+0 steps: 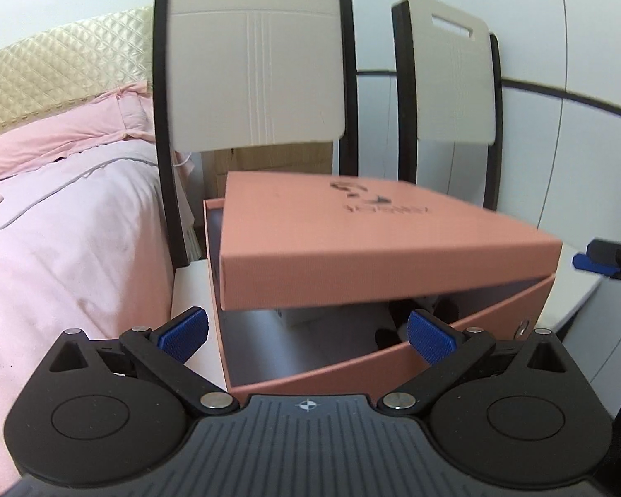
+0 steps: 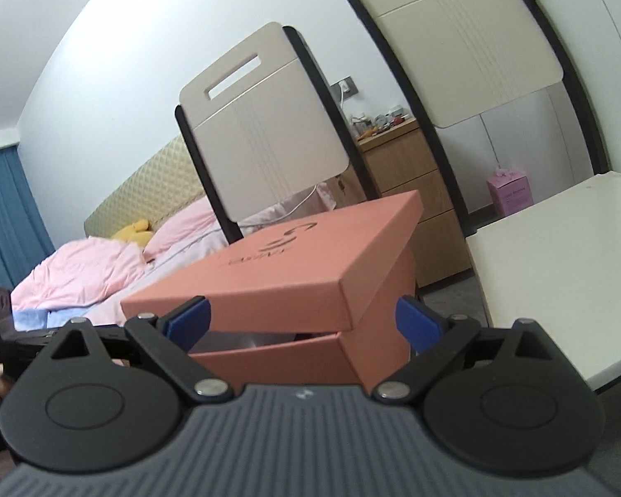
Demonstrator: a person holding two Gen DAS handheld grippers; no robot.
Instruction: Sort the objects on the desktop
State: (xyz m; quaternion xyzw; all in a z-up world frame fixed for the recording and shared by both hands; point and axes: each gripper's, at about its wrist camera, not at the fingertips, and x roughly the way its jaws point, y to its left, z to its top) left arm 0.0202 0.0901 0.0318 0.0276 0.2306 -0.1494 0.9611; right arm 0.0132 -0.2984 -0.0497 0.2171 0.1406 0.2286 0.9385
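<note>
Because the salmon-pink cardboard lid point(image 1: 376, 240) lies skewed and tilted across the matching salmon-pink cardboard box point(image 1: 393, 356), one corner riding high, a wedge-shaped gap stays open at the front, and through it pale items show inside, too shadowed to name. That crooked seat suggests the sorting is done or nearly so and the lid only needs squaring down. The box sits on a white chair seat point(image 1: 190, 285) beside a bed with a pink quilted cover point(image 1: 70, 227), the beige chair back point(image 1: 252, 62) rising behind it. The left gripper point(image 1: 308, 333) faces the box's near corner with jaws spread wide, holding nothing. The right gripper point(image 2: 304, 323) faces the lid's side, jaws likewise apart and empty, seemingly placed to press or straighten the lid.
</note>
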